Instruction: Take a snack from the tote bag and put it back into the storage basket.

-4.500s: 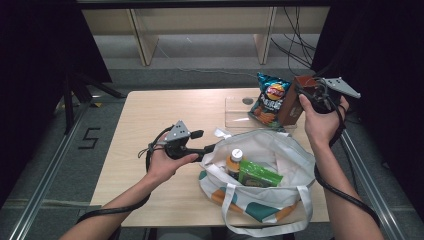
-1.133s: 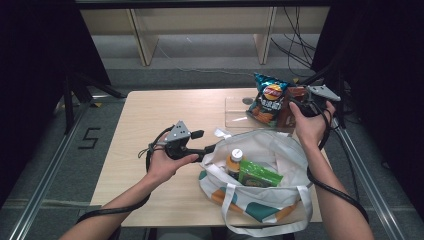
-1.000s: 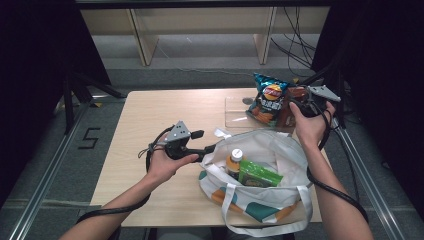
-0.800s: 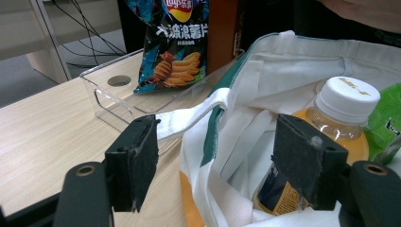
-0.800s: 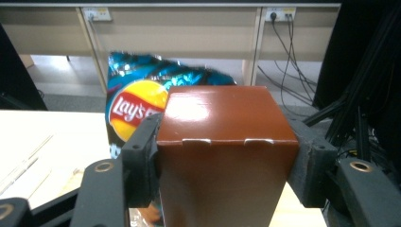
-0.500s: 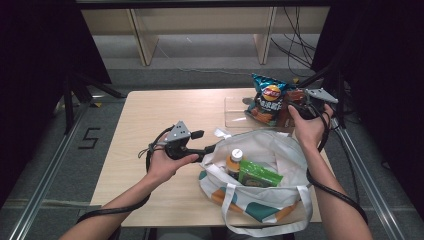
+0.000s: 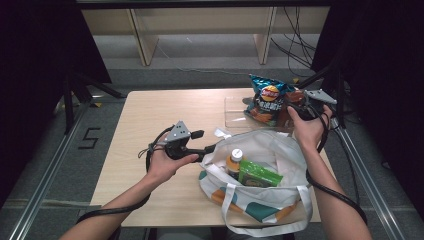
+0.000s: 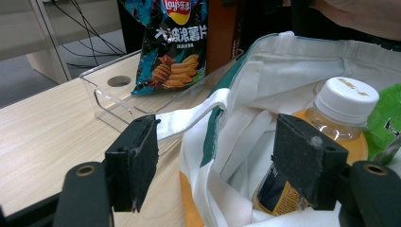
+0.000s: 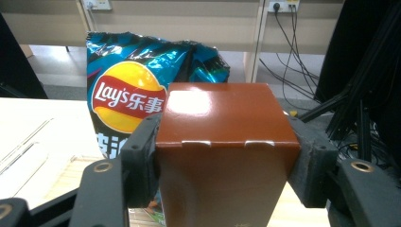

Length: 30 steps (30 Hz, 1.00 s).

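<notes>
A brown carton [image 9: 222, 151] stands between the jaws of my right gripper [image 9: 223, 163], whose pads press on both its sides. In the high view the right gripper [image 7: 296, 103] holds that brown carton [image 7: 295, 95] at the table's far right, beside a blue chips bag [image 7: 267, 100] in a clear tray [image 7: 234, 114]. My left gripper [image 7: 209, 149] points at the near left rim of a white tote bag [image 7: 280, 145]. Its jaws stand wide apart around the bag's rim and strap [image 8: 189, 116], not pressing on them. Inside the bag are an orange drink bottle [image 8: 340, 109] and a green pack [image 7: 257, 175].
The wooden table [image 7: 165, 115] has bare room on its left half. The chips bag [image 9: 125, 94] leans just behind the carton. Dark stands and cables rise right of the table [image 7: 345, 85]. Shelving stands beyond the far edge.
Since the oldest frame my right gripper has brought the carton down and left, next to the chips bag. Over the last second nothing visibly moved. The left hand stayed put.
</notes>
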Motion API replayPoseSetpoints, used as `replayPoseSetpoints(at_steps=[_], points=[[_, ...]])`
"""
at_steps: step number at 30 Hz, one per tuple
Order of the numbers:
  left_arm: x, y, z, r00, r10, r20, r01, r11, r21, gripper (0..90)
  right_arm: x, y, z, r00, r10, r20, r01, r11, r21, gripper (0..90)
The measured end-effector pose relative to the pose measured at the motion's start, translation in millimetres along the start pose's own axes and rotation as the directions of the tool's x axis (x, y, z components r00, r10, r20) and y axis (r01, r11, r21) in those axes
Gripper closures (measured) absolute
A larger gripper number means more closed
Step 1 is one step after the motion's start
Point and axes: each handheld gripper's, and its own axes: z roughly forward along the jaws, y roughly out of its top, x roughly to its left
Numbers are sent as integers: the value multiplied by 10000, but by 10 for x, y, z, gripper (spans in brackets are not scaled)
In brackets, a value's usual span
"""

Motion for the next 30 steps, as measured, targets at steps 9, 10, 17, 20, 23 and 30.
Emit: replayPoseSetpoints(at_steps=[9,10,17,20,23,30], points=[[-1,3,-3,10000,-21,-15,21,10000,-6,311,5,27,-18,9993,320,-170,-319,9995,67,257],[-4,5,-8,10000,-14,-68,14,10000,49,311,1,39,-41,9994,306,-190,-302,9994,172,255],[-12,5,6,10000,5,39,-5,10000,-29,310,35,88,-161,9988,169,-454,-168,9999,30,231],[-18,6,-1,10000,-3,-29,3,10000,11,310,31,105,-221,9990,116,-422,-117,9999,-23,224],[-18,5,-1,10000,-18,-34,18,10000,8,311,11,115,-300,9985,66,-542,-67,10000,-27,225],[-23,4,-4,10000,-45,-39,45,10000,-13,310,-50,97,-511,9979,144,-636,-141,9999,53,240]])
